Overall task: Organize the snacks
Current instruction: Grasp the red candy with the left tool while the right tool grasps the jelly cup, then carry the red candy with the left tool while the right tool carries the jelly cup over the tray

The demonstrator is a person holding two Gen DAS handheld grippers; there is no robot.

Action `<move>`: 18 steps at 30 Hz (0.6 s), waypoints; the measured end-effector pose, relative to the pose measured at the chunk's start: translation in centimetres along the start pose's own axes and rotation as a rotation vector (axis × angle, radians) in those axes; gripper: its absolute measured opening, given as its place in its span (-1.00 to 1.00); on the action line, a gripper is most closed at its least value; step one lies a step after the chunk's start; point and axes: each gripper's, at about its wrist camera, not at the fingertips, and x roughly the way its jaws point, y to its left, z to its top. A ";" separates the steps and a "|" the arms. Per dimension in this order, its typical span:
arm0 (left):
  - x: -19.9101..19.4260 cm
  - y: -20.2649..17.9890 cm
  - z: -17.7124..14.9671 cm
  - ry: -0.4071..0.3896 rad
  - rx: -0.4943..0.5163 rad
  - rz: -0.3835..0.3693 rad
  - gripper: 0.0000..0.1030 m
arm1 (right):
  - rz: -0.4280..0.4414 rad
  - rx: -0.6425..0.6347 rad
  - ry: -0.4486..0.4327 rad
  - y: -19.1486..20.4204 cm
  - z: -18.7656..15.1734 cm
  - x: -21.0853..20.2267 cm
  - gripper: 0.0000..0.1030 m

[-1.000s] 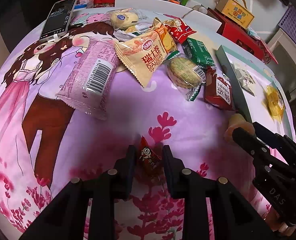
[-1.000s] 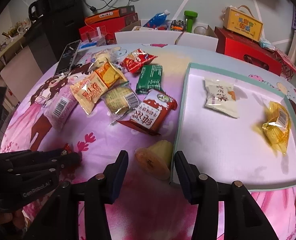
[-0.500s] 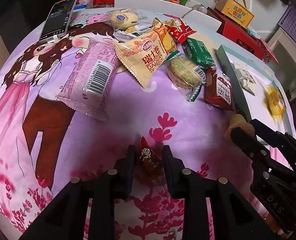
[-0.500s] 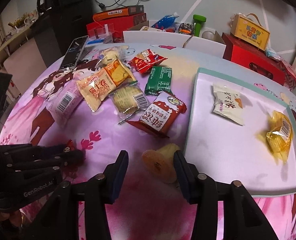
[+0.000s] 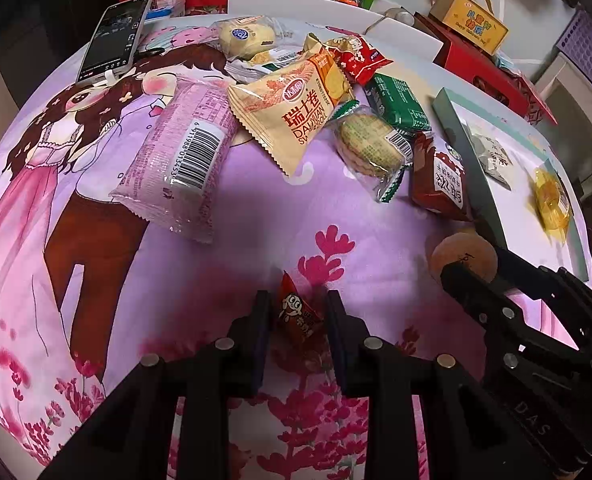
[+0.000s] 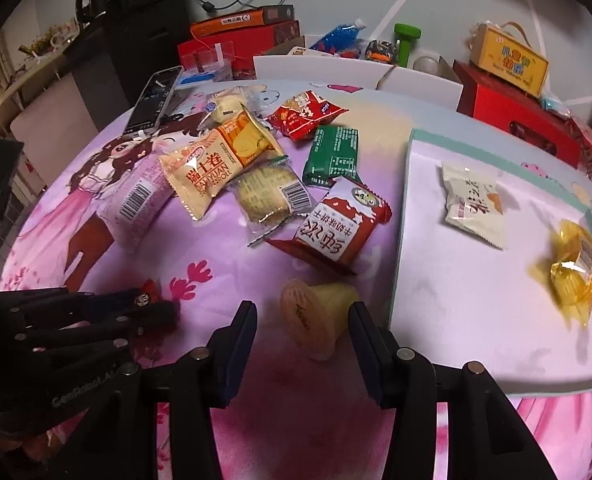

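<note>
Left hand-held gripper: we pinch the small red packet.
Right hand-held gripper: spread around the jelly cup; tray at 2 o'clock.

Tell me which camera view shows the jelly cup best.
The right wrist view: the jelly cup lies on its side, whole, between the open fingers of the right hand-held gripper, beside the tray. In the left wrist view only its round sealed top shows, partly hidden by that gripper.
</note>
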 end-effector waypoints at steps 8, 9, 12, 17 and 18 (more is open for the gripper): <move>0.3 0.0 0.1 0.001 0.006 0.001 -0.45 | -0.073 -0.044 0.001 0.7 0.4 1.7 -0.03; 0.4 -0.1 0.1 0.000 0.009 0.002 -0.45 | -0.079 -0.049 0.004 0.8 0.4 1.9 -0.03; 0.5 -0.2 0.2 -0.002 0.016 0.006 -0.45 | -0.086 -0.055 -0.001 0.9 0.3 1.9 -0.07; 0.2 -0.1 0.3 -0.008 0.013 0.004 -0.50 | -0.068 -0.038 -0.005 0.6 0.4 1.6 -0.08; 0.2 0.0 0.3 -0.010 0.013 0.001 -0.52 | -0.067 -0.037 -0.008 0.7 0.4 1.4 -0.08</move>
